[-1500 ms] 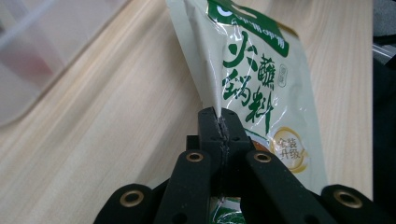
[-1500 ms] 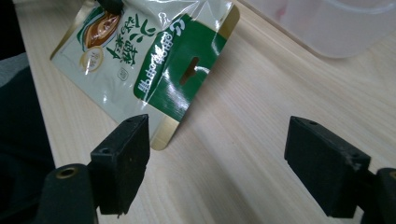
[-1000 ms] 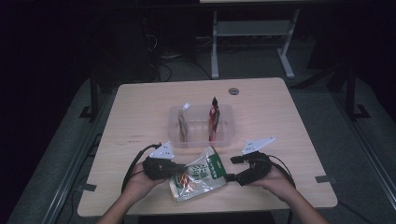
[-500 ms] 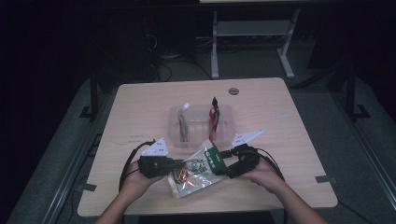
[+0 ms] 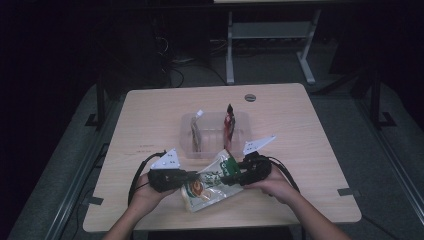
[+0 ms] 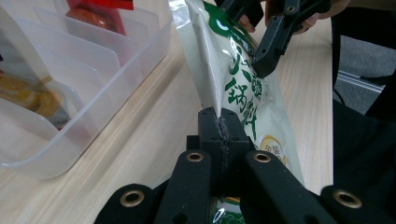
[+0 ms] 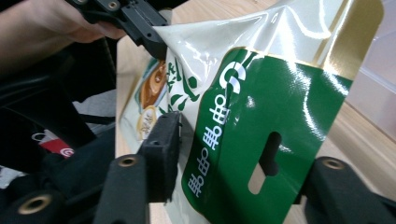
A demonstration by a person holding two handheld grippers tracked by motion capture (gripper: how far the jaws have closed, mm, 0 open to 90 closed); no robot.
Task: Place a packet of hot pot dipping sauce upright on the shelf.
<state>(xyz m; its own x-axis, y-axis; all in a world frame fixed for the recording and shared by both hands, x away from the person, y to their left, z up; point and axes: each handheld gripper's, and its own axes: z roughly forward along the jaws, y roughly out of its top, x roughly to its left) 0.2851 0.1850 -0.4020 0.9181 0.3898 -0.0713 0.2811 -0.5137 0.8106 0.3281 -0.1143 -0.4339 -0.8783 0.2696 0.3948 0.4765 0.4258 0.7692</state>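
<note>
Snack bag (image 5: pixel 209 179) is what we hold, a shiny white and green pouch, lifted a bit near the front edge of the table (image 5: pixel 150 115), about in the middle between the left and right edges. Our left gripper (image 5: pixel 186 176) has its jaws pressed tight on the bag's thin side edge; in the left gripper view the two black jaws meet with the film (image 6: pixel 243 93) pinched between them. Our right gripper (image 5: pixel 226 178) comes in from the other side at the green top part of the bag (image 7: pixel 252 126). Its jaws have just been closing, and the green flap with the hang hole stands between them. One jaw sits right at the flap; the other jaw is behind the flap, so we cannot tell if both press on it.

Just behind the bag, near the middle of the table, stands a clear plastic bin (image 5: pixel 239 120) with thin walls inside. A brownish packet (image 5: pixel 196 134) stands in its left part and a red packet (image 5: pixel 229 125) in its right part. The bag's top corner is close to the bin's front wall.

The table is pale wood, with much bare room toward the left, right and back edges. The room around is dark, with a white frame (image 5: pixel 270 35) on the floor behind.

Both our forearms come in from the front edge, hands turned inward, facing each other.
</note>
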